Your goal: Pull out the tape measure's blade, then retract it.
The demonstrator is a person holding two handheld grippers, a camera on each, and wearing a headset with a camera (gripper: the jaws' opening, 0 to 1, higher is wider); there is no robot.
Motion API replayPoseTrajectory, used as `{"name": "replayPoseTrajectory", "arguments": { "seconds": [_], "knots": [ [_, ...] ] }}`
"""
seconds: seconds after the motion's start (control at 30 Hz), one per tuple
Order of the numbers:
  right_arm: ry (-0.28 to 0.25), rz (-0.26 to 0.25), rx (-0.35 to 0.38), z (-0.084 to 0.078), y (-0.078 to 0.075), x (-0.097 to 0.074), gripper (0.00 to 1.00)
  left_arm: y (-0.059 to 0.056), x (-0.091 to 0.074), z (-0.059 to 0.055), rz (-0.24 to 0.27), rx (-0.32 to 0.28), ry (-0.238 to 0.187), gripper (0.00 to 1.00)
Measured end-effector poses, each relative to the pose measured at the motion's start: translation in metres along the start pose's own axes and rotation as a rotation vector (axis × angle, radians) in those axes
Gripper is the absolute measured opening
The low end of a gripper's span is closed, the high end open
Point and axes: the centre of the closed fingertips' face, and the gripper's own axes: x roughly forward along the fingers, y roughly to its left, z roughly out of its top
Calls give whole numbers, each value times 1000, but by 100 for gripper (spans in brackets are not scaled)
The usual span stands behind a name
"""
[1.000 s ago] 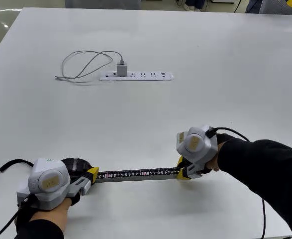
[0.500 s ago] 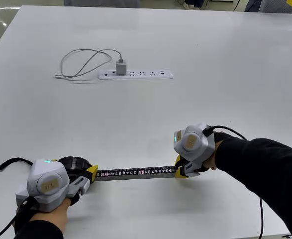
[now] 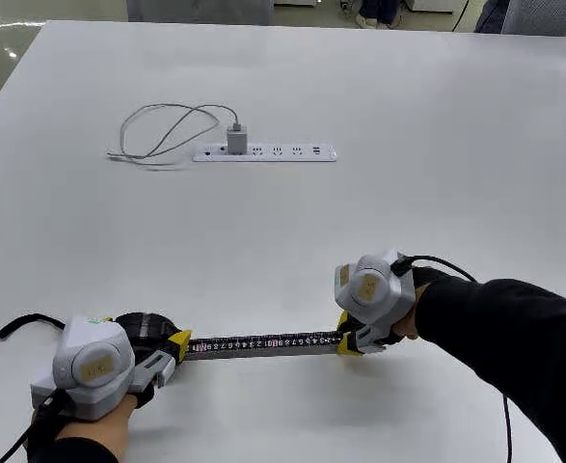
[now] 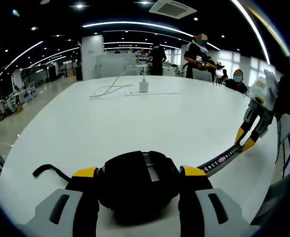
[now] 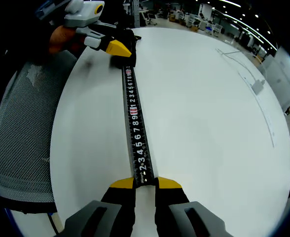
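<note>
The black tape measure case sits on the white table, and my left gripper is shut on it from both sides. In the head view the case lies at the lower left, with a black wrist strap trailing left. Its dark blade with white numbers runs flat across the table to my right gripper. My right gripper is shut on the blade's end. The blade stretches away toward the left gripper.
A white power strip with a plugged-in charger and a looped grey cable lies at the far middle of the table. A mesh chair back stands beside the table edge. People stand in the background.
My right gripper has moved slightly left toward the case, so the exposed blade is a little shorter. The left gripper stays on the case.
</note>
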Motion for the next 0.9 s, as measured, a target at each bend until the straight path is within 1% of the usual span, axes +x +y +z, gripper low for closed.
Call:
{"name": "replayPoseTrajectory", "arguments": {
  "seconds": [0.07,0.2,0.27,0.33,0.4,0.6,0.7,0.9],
  "knots": [
    [-2,0,5,1,0,0,10,0,0,0,-2,0,2,61],
    [0,4,-11,2,1,1,10,0,1,0,-6,1,11,61],
    [1,7,-32,3,1,2,10,0,1,-1,-6,1,14,61],
    [6,5,-18,3,1,2,10,0,1,-1,-7,3,14,61],
    [7,8,-37,4,1,2,10,0,1,-1,-7,5,15,61],
    [14,15,-29,6,1,3,10,0,1,-1,-8,8,22,61],
    [13,14,5,9,1,3,10,-1,1,-2,-8,9,25,61],
    [19,9,-14,12,3,5,10,-1,1,-2,-9,11,27,61]
  ]
}}
